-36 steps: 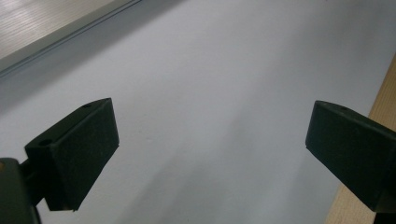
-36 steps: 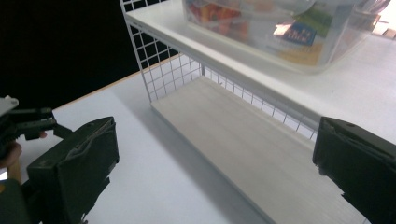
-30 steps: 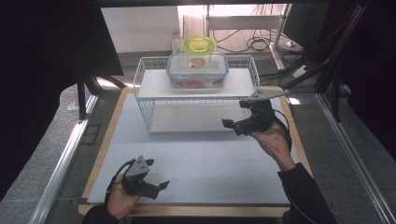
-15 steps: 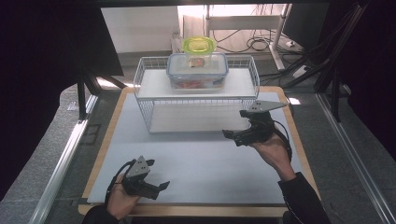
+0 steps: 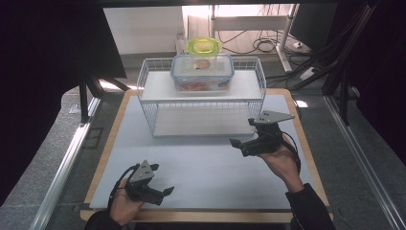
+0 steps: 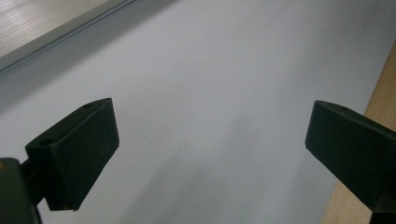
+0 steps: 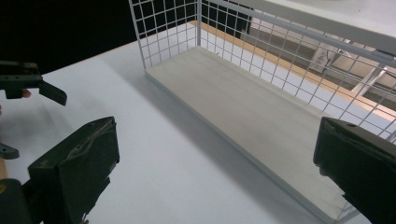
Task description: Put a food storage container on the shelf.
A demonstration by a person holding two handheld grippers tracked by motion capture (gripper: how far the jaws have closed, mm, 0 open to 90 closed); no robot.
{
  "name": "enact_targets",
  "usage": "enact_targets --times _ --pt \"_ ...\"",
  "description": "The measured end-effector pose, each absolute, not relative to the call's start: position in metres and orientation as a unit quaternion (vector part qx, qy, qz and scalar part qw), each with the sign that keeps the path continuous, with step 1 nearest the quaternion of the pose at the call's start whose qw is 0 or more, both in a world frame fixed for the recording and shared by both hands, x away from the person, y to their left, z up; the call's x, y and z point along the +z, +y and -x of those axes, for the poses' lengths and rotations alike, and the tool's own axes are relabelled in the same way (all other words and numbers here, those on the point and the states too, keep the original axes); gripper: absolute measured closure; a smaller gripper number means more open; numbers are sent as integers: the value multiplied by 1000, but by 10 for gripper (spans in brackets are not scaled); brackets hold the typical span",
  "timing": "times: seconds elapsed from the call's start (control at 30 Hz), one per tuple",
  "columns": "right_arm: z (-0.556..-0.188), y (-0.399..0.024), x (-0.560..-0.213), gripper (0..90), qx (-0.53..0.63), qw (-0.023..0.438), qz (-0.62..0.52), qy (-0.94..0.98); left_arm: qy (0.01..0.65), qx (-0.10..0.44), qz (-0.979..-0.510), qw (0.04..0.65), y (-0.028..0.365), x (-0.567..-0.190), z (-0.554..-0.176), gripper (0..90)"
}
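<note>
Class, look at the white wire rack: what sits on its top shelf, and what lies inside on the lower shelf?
On the wire rack top shelf stands a clear lidded container with a green-lidded tub on it. The lower shelf looks bare. The container's reddish contents cannot be identified.

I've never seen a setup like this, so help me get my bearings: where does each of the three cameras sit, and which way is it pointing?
High view: fixed above the person's side, looking forward and down on the table; both hands with the left gripper and right gripper show.
Left gripper view: rides the left gripper, looking past its open jaws at the bare mat.
Right gripper view: rides the right gripper, facing the wire rack.
Shared: high and right gripper views both show the wire rack and left gripper.
</note>
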State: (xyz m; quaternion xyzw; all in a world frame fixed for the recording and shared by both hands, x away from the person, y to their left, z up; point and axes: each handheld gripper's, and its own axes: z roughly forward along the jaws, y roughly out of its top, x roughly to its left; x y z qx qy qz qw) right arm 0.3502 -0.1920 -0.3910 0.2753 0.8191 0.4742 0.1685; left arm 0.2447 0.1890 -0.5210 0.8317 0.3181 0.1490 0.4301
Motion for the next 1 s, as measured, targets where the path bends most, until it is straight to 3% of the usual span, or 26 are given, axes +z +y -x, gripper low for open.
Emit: enact_targets --times 1.0 --pt "-321 -200 -421 0 447 186 -287 826 313 154 -836 423 188 -521 -244 35"
